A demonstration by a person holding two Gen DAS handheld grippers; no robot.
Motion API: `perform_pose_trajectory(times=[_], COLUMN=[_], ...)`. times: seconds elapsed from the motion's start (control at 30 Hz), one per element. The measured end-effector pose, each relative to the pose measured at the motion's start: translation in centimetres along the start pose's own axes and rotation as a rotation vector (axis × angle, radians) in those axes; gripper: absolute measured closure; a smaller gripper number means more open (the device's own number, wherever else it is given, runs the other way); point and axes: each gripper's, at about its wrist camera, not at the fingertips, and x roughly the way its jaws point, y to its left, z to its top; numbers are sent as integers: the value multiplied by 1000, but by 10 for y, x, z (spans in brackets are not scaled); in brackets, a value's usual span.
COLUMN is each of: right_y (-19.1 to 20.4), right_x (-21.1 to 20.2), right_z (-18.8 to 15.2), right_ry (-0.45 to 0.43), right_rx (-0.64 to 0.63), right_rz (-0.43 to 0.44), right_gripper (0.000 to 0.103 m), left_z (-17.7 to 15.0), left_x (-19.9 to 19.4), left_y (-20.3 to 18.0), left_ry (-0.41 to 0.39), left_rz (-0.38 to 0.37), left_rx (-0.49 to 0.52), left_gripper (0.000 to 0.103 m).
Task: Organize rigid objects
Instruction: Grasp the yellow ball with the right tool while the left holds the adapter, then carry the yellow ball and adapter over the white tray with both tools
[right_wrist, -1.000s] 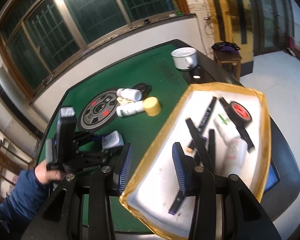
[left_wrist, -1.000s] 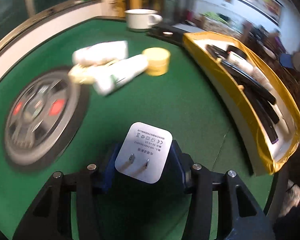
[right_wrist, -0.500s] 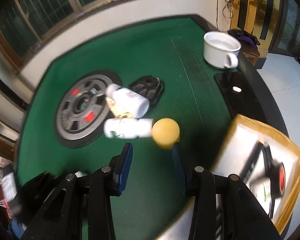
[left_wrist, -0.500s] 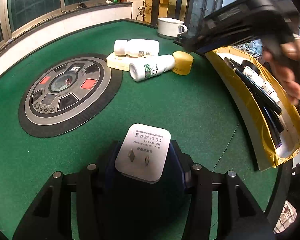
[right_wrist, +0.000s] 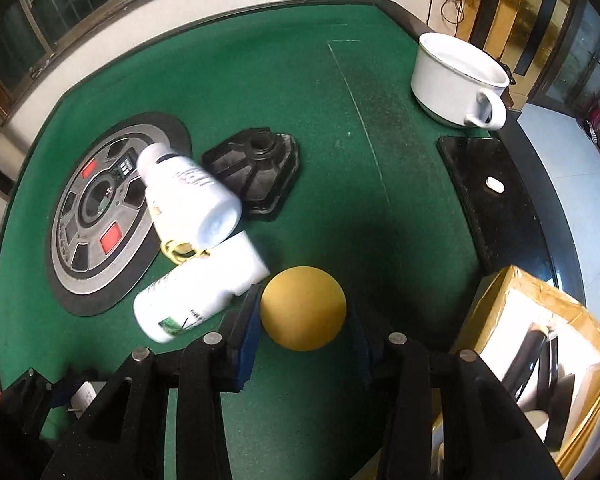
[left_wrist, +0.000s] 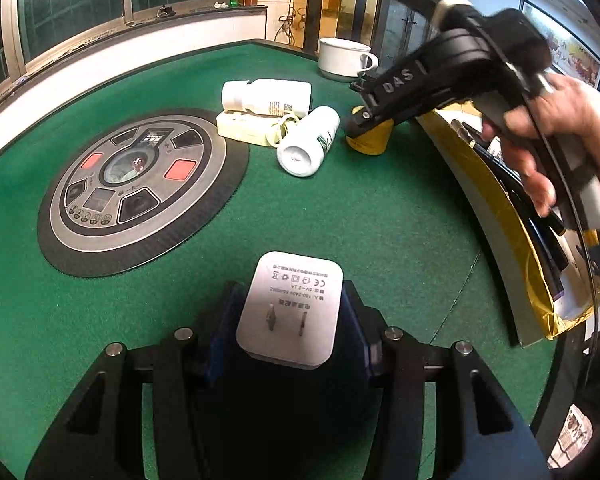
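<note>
My left gripper (left_wrist: 288,320) is shut on a white plug adapter (left_wrist: 290,310), its two prongs facing the camera, held above the green table (left_wrist: 360,220). My right gripper (right_wrist: 304,320) is open, its blue pads on either side of a yellow round lid (right_wrist: 303,308) that stands on the felt. It also shows in the left wrist view (left_wrist: 370,142), with the right gripper (left_wrist: 360,128) on top of it. Two white bottles (right_wrist: 196,296) (right_wrist: 188,192) lie beside it, over a cream object (left_wrist: 244,128).
A yellow-edged box (left_wrist: 512,240) with pens and tape lies along the right; it also shows in the right wrist view (right_wrist: 540,344). A round control disc (left_wrist: 140,184) is set in the felt. A black plastic base (right_wrist: 256,172), a white cup (right_wrist: 460,80) and a black slab (right_wrist: 496,196) lie farther back.
My right gripper came down from above the box to the yellow lid and now straddles it. My left gripper kept hold of the adapter and swung slightly.
</note>
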Motion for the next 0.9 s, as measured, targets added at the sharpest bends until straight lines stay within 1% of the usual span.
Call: perform_pose_trajectory(times=[0.1,0.2,0.27,0.37,0.5,0.63,0.77,0.83,0.9], right_y=[7,16,22,29,36,24,4,-10,-22], right_x=[-11,-35,-53,-82,-115,-138,-149,-153,-156], right_z=[-13,-32,-48,-74,-115,-158,-193,-206,-215], right_ry=[-21,-69,-97,-143,-223,-301,-362,-374,-388], right_rx=[4,-15,-19,-32,-27,50,115,144,170], right_rz=[16,34,72,108,164,237,235,249,236], right_gripper=[67,67,67,67,67,67,67,67,67], left_z=[-1,-1,0,0,1,1,1,2,3], left_x=[-1,-6,-10,-17,-27,-32,-37,-37,-39], left_y=[1,-1,-2,-4,-9,-15,-22,-25,-29], left_ry=[-7,-34,-51,-81,-126,-151,-171,-172,-178], left_rz=[2,17,25,37,58,73,68,63,61], left_rx=[-6,-2,4,12,30,54,71,76,84], left_gripper=[56,56,56,56,55,55,55,55,55])
